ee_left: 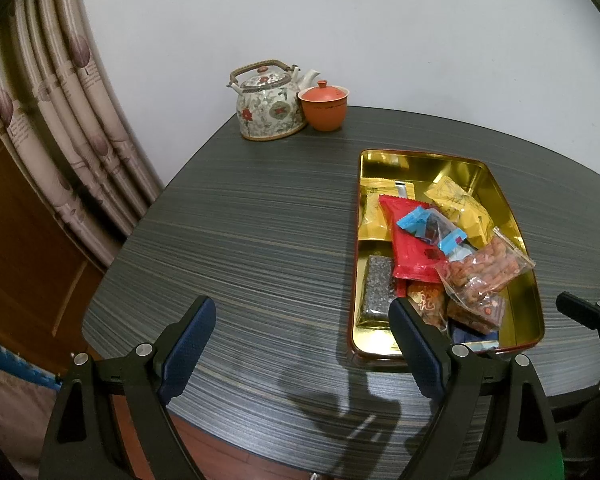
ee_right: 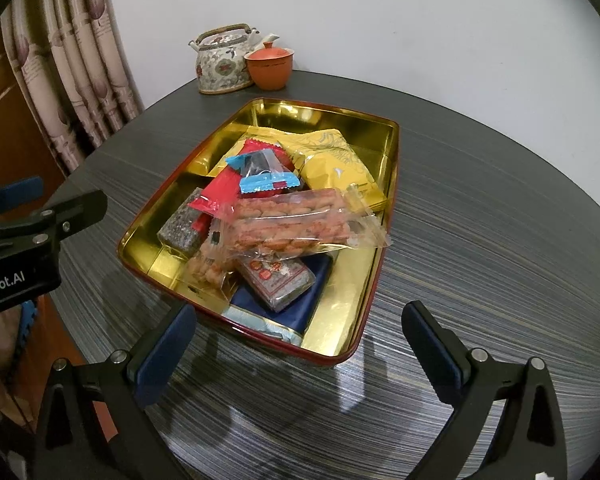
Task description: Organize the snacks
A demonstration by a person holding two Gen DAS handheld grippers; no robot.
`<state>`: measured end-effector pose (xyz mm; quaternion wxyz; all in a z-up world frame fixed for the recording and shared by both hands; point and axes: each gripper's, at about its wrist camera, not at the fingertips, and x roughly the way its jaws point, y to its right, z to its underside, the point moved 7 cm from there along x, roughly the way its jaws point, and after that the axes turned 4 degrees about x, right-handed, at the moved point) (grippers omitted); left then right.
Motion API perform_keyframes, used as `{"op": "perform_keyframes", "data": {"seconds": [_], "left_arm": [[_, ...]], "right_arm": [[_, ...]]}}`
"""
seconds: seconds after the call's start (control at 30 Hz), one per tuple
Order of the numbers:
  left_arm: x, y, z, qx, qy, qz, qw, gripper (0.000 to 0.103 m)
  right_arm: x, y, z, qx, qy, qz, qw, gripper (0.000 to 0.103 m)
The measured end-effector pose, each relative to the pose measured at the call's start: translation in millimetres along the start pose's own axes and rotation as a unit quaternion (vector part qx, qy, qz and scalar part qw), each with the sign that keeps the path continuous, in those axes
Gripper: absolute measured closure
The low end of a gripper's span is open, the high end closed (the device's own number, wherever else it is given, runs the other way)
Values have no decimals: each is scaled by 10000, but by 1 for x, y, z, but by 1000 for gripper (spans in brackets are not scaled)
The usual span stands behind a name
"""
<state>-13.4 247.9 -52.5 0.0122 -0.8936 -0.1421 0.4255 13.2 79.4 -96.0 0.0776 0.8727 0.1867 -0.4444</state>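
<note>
Snacks lay heaped in a gold-lined tin tray (ee_right: 374,312) with a red outer rim, which sat on the dark striped surface (ee_left: 240,240). The tray's long axis ran from the near edge of the surface away toward the wall, where a floral teapot (ee_left: 269,106) and an orange lidded cup (ee_left: 323,106) stood touching each other, well apart from the tray.

On top of the pile, a clear bag of orange-brown nuts (ee_right: 296,222) lay crosswise to the tray's length. Behind it, a red packet (ee_right: 228,184) slanted along the tray, with a small blue-ended candy wrapper (ee_right: 262,174) resting on it. Two yellow packets (ee_right: 336,160) filled the far part. A dark speckled bar (ee_right: 182,226) lay lengthwise against the left wall, and a dark blue packet (ee_right: 300,300) sat at the near end beneath a clear-wrapped bar (ee_right: 278,280).

The right gripper (ee_right: 300,344) hovered just short of the tray's near end, its jaws spread wide and holding nothing, the tray straight ahead between them. The left gripper (ee_left: 300,340) hung above the bare surface just left of the tray, also spread wide and empty, its right finger (ee_left: 416,344) overlapping the tray's near-left corner in the left wrist view.
</note>
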Motion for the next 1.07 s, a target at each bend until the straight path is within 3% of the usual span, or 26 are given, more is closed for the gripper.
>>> {"op": "perform_keyframes", "data": {"seconds": [1.07], "left_arm": [[-1,1,0,184,56,14,9998,15]], "right_arm": [[2,-2,4,-16,-36,-9,10000,1]]}}
